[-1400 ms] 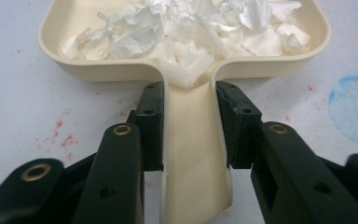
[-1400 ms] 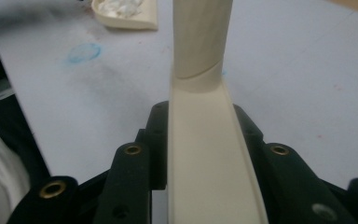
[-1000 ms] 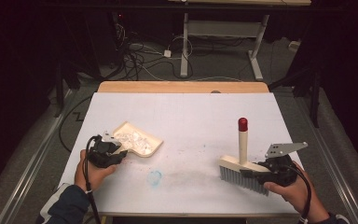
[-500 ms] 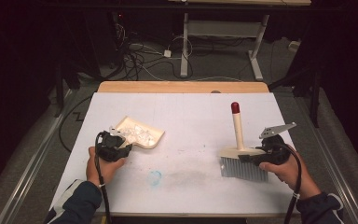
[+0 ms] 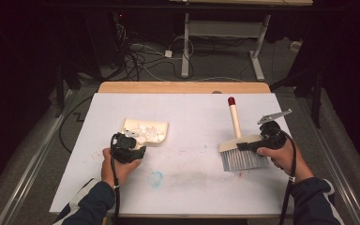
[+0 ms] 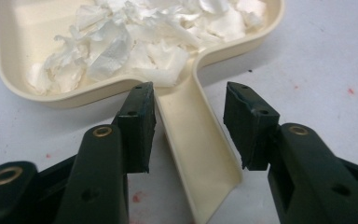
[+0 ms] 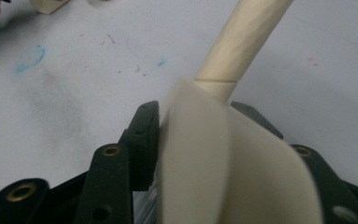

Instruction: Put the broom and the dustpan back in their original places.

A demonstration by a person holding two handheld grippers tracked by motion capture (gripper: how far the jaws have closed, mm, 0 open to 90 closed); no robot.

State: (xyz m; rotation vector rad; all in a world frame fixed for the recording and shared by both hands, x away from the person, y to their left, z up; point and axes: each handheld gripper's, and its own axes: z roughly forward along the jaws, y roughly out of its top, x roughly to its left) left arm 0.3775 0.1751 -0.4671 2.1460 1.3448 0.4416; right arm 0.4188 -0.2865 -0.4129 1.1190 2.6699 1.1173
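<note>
High view: on the white table [image 5: 187, 187] the left gripper [image 5: 130, 151] sits just behind a cream dustpan [image 5: 146, 131] left of centre; the right gripper [image 5: 258, 143] is at a hand brush [image 5: 238, 152] near the right edge.

Left gripper view: the jaws, which have just been opening, stand spread either side of the dustpan handle [image 6: 193, 135] without pressing it; torn paper scraps [image 6: 135, 37] fill the pan.

Right gripper view: the jaws have just been opening; the brush head [image 7: 214, 163] lies between them, touching the left pad, grip loosened.

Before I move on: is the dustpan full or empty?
Partly full: the dustpan holds white paper scraps piled across its tray.
</note>
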